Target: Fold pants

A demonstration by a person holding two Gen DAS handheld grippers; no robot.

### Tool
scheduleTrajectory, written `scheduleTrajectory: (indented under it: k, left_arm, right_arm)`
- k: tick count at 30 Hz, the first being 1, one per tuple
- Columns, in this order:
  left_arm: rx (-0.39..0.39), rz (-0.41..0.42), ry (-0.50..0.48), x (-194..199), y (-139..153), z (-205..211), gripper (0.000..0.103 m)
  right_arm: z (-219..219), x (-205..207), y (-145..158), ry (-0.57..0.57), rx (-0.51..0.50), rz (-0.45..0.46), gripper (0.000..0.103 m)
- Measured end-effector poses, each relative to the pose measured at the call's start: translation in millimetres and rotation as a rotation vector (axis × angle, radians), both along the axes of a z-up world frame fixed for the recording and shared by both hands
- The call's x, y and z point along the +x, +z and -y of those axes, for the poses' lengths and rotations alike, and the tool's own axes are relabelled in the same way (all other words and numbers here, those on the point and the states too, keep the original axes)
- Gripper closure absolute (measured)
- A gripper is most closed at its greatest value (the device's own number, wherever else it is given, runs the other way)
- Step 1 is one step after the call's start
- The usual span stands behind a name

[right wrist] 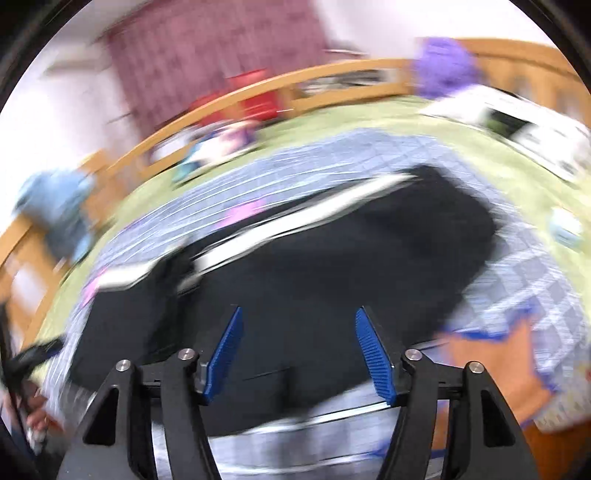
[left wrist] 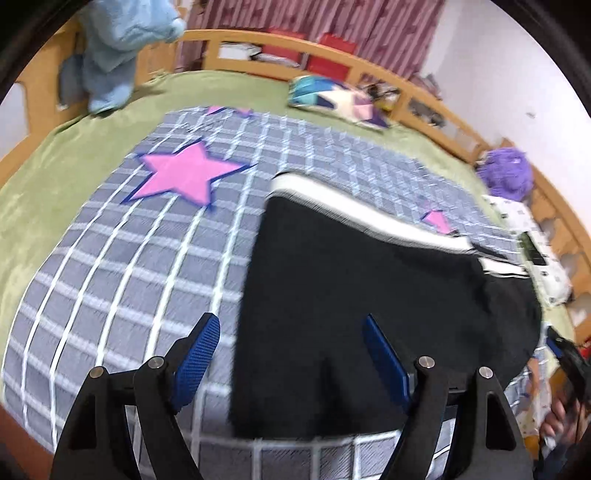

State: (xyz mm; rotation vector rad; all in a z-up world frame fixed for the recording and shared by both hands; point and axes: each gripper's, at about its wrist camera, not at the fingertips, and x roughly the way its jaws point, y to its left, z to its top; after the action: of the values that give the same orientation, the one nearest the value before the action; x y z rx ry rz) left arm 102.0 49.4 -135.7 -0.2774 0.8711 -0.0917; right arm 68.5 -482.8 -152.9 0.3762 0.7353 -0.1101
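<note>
Pants (left wrist: 351,280) lie flat on checked quilt (left wrist: 110,280), mid-bed, so I can fold them. Left tool (left wrist: 291,345) spread, empty, straddling left edge. Right tool (right wrist: 298,349) spread, empty, over black cloth.

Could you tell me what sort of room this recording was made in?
Most likely a bedroom: the black pants lie on a checked star quilt spread over a bed with a wooden rail, and maroon curtains hang behind.
</note>
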Motion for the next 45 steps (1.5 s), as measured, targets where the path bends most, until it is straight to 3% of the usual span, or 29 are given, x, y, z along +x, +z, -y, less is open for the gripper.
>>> scheduleTrajectory:
  k: [4,9,12,16,17,18,20,21,23,26,29,33,35,37,40,42,43,45]
  left_arm:
    - [-0.015,-0.01,-0.02,33,-3,2,0.025]
    - [-0.116,-0.121,-0.008,73,-36,-16,0.034]
    - [-0.188,-0.174,-0.024,90,-57,-25,0.036]
    - [-0.25,-0.138,-0.081,103,-63,-25,0.038]
    - [-0.274,-0.145,-0.08,107,-65,-26,0.048]
    - [-0.309,-0.162,-0.078,113,-68,-27,0.057]
    - [-0.381,-0.218,-0.078,123,-72,-32,0.089]
    - [-0.439,-0.215,-0.081,124,-70,-36,0.093]
    - [-0.48,-0.194,-0.085,123,-59,-38,0.094]
    - [-0.424,-0.111,-0.141,124,-22,-33,0.094]
    - [-0.466,-0.071,-0.152,130,6,-47,0.094]
    - [-0.386,0.019,-0.09,127,37,-94,0.093]
    - [-0.367,0.021,-0.043,128,37,-123,0.093]
    - [-0.32,-0.01,-0.002,133,25,-149,0.093]
    - [-0.233,-0.093,0.044,146,-13,-160,0.09]
    - [-0.134,-0.171,0.101,151,-44,-156,0.081]
    - [-0.106,-0.179,0.115,151,-50,-155,0.074]
    - [-0.086,-0.176,0.128,144,-50,-157,0.071]
  right_arm:
    - [62,18,-32,-0.084,0.15,-0.07,0.04]
    - [93,45,-64,-0.044,0.362,-0.076,0.04]
    - [95,61,-71,-0.025,0.349,-0.055,0.039]
    - [88,91,-73,-0.021,0.316,-0.033,0.029]
    - [88,94,-74,-0.028,0.31,-0.037,0.03]
    - [86,97,-73,-0.049,0.284,-0.052,0.049]
    - [87,99,-65,-0.071,0.286,-0.07,0.079]
    - [88,94,-56,-0.079,0.292,-0.047,0.085]
    - [70,86,-21,-0.079,0.21,0.012,0.088]
    - [31,89,38,-0.034,0.097,0.106,0.089]
    - [10,95,81,0.007,0.1,0.182,0.09]
    - [-19,102,104,0.087,0.113,0.238,0.09]
    - [-32,110,91,0.129,0.105,0.204,0.09]
    - [-40,123,59,0.157,0.151,0.124,0.088]
    - [-51,147,-16,0.166,0.21,-0.096,0.084]
    - [-55,151,-60,0.121,0.164,-0.241,0.08]
    - [-55,145,-63,0.133,0.176,-0.227,0.08]
    - [-55,139,-48,0.141,0.145,-0.229,0.078]
